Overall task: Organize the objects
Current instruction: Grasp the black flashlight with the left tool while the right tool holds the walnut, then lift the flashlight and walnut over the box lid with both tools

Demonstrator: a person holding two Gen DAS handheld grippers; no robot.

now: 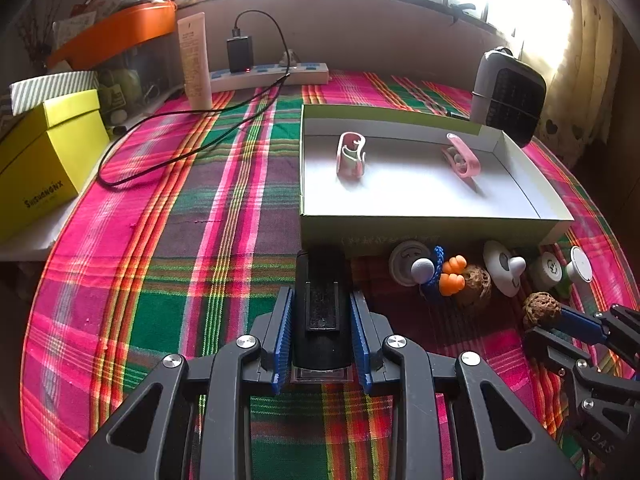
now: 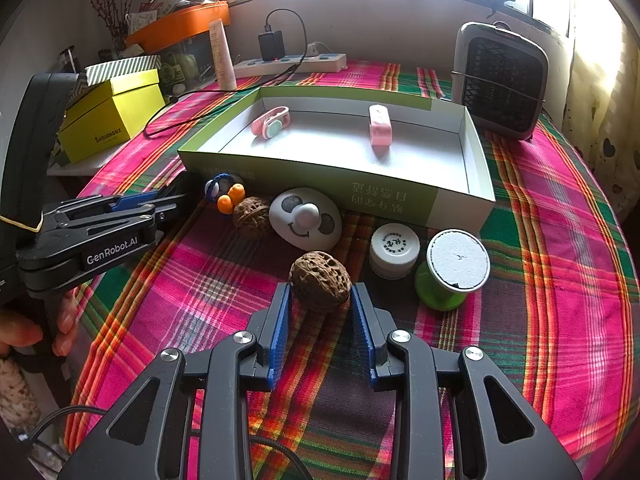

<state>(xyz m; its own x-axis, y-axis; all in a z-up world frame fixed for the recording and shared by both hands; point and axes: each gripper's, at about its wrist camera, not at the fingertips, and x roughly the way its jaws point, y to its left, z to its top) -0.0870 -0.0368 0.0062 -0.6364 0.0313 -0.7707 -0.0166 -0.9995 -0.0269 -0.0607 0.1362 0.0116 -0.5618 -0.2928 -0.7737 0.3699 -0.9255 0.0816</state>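
Two pink clips (image 2: pixel 270 122) inside shallow white box (image 2: pixel 460 196), wrinkled walnut (image 2: pixel 320 280) (brown) on plaid cloth before it
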